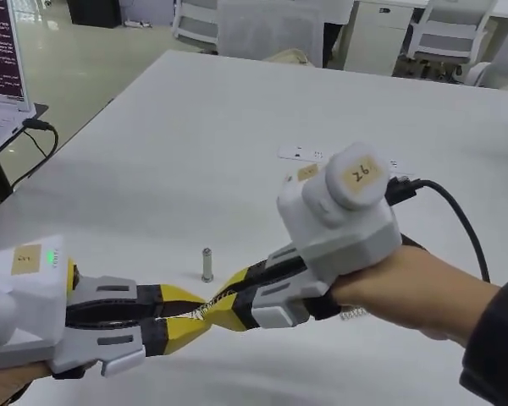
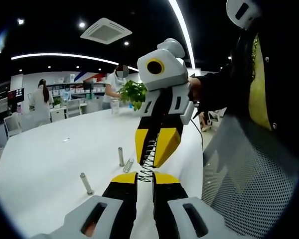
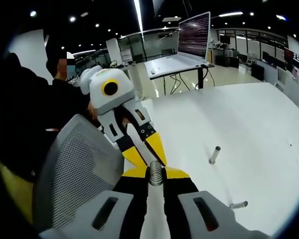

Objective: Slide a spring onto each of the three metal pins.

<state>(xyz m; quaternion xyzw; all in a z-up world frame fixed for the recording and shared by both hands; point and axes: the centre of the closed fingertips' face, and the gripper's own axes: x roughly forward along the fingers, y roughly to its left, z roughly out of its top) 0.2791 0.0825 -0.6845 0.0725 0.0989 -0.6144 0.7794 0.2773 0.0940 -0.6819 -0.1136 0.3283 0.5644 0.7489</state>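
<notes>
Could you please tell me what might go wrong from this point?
1. The small coiled metal spring appears pinched by both the left tool and the right tool; pulling apart could stretch it or flick it away.
2. The short upright metal pin stands close beside the tools and might be knocked over.

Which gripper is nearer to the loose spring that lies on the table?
Right. The loose spring lies by the hand on the right gripper; the left gripper sits farther off, across the held spring.
</notes>
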